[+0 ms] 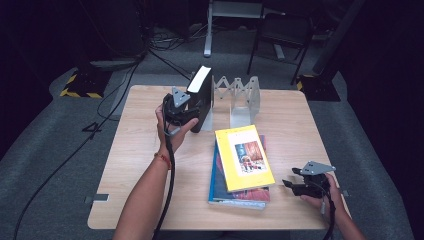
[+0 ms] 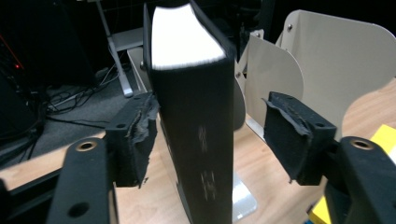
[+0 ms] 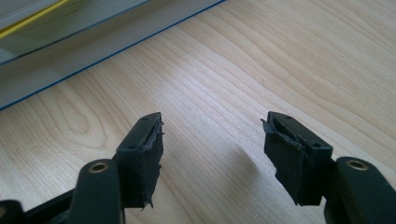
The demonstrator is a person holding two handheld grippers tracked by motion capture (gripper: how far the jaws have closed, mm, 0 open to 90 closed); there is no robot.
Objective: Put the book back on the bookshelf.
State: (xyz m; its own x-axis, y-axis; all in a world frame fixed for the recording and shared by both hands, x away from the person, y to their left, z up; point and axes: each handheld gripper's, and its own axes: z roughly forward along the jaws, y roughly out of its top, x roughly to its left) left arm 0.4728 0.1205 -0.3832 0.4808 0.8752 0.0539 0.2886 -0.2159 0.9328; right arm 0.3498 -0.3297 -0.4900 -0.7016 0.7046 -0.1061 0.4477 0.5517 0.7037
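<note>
Fingers (image 2: 135,144) of the left gripper (image 2: 215,140) stand apart around the upright thick black hardcover book (image 2: 196,121), freeing it to lean against the beige metal book rack (image 2: 327,60).

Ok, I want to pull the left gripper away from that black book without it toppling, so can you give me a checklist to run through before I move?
1. Left gripper pads off the black book: not ok. The right pad stands clear, the left pad sits against the cover or very near it.
2. Book upright: not ok, it tilts slightly.
3. Book backed by the metal book rack: cannot tell whether it touches the rack plate behind it.
4. Right gripper empty and open: ok, it hovers over bare table.
5. Stack of books out of the way: ok, it lies flat nearer the person, apart from the black book.
</note>
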